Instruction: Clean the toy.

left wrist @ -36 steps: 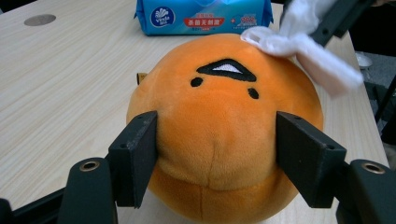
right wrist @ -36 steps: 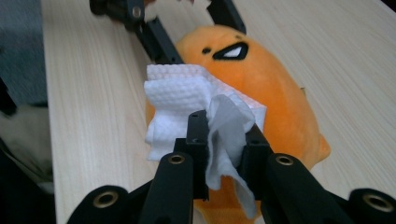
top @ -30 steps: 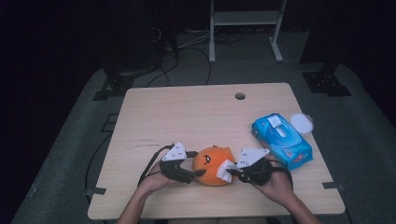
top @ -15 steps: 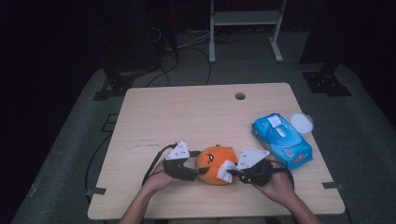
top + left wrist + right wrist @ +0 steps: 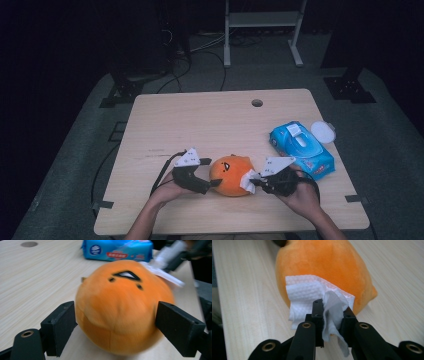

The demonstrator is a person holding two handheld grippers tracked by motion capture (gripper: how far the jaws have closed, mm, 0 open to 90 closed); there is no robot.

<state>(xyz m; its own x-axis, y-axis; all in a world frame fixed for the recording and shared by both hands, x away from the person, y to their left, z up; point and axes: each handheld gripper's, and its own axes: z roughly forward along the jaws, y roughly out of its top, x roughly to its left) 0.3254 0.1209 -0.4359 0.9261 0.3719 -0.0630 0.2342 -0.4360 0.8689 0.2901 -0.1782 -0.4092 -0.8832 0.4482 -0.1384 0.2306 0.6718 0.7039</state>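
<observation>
Near the table's point(image 5: 165, 120) front edge, about midway along it, an orange plush toy point(image 5: 231, 175) with a small black-and-white face lies between the two hand-held grippers. The right gripper point(image 5: 331, 305), on the side nearer the table's right edge, has its jaws drawn narrow and pinched on a folded white wet wipe point(image 5: 312, 293), whose free end lies flat against the toy's flank. The left gripper point(image 5: 115, 322) straddles the toy from the opposite side; its jaws have just been opening, the toy is between them, and the pads point(image 5: 60, 325) stand at the plush surface without clearly pressing into it.

The step in hand is judged to be wiping the toy while the other gripper steadies it. To do it well, the left jaws should bear on the toy so that it does not roll, and the wipe should be drawn with its flat, folded face in contact, not its crumpled pinched end, in short strokes along the flank.

The toy is slightly egg-shaped; its long axis seems to run roughly parallel to the front edge, from one gripper toward the other. Its face points upward, tipped toward the table's left edge.

Farther back, near the right edge, lies a blue wet-wipe pack point(image 5: 301, 148). A round white lid point(image 5: 323, 132) sits just beyond it.
</observation>
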